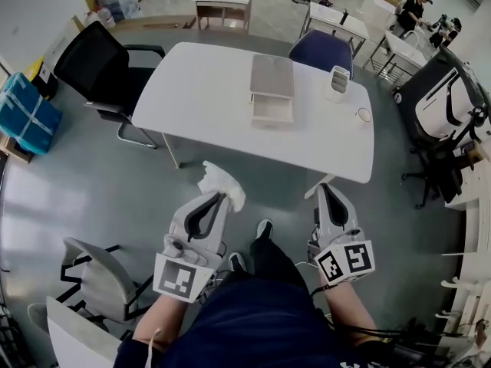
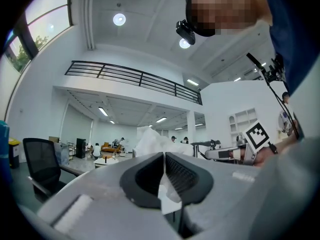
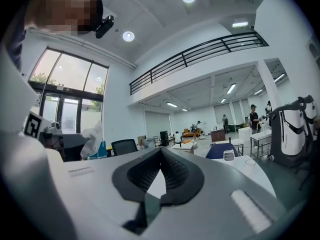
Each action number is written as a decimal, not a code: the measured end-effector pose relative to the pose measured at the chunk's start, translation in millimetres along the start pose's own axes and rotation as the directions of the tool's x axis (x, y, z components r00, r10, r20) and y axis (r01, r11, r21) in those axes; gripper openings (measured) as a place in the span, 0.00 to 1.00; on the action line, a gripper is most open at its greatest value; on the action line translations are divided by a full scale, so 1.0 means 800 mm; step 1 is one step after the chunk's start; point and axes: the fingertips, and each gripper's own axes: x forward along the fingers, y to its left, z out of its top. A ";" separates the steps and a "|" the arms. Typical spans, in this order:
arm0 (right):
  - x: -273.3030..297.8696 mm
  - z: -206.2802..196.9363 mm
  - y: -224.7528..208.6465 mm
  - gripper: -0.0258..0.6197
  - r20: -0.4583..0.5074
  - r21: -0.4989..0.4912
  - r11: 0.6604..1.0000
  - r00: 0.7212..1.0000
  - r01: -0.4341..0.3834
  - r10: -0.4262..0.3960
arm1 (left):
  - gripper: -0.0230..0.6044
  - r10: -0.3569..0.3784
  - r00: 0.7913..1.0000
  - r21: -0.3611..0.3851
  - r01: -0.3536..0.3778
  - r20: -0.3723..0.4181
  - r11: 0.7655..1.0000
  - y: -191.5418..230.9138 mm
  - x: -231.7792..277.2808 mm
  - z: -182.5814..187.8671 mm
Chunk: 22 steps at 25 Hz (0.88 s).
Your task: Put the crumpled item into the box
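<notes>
One gap to close: the box [image 1: 271, 83] lies up-frame, perhaps slightly right, of your left gripper [image 1: 222, 198], fingers [image 2: 186, 176] clamping the crumpled item [image 1: 221, 180].

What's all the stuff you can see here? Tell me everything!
white rectangular table: one, white, straight ahead
grey-and-white box: one, middle of the table
white cup-like container: one, on the table, right of the box
small round object: one, pale, near the table's right edge; too small to identify
black office chair: one, left of the table
blue chair: one, behind the table
grey chair: one, lower left
blue bag: one, far left
crumpled white paper: one, pinched in the left gripper
left gripper: one, grey and black, shut on the paper
right gripper: one, grey and black, shut, empty
</notes>
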 end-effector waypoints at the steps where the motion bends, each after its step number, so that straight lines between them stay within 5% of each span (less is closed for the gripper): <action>1: 0.006 -0.002 -0.001 0.04 -0.004 0.002 1.000 1.000 -0.003 0.003 | 0.06 0.001 1.000 -0.002 -0.001 0.000 1.000 0.004 0.004 -0.001; 22: 0.226 -0.016 -0.076 0.04 -0.049 0.122 0.977 0.982 -0.176 0.183 | 0.06 0.095 0.992 0.022 -0.094 -0.077 0.995 0.095 0.190 -0.003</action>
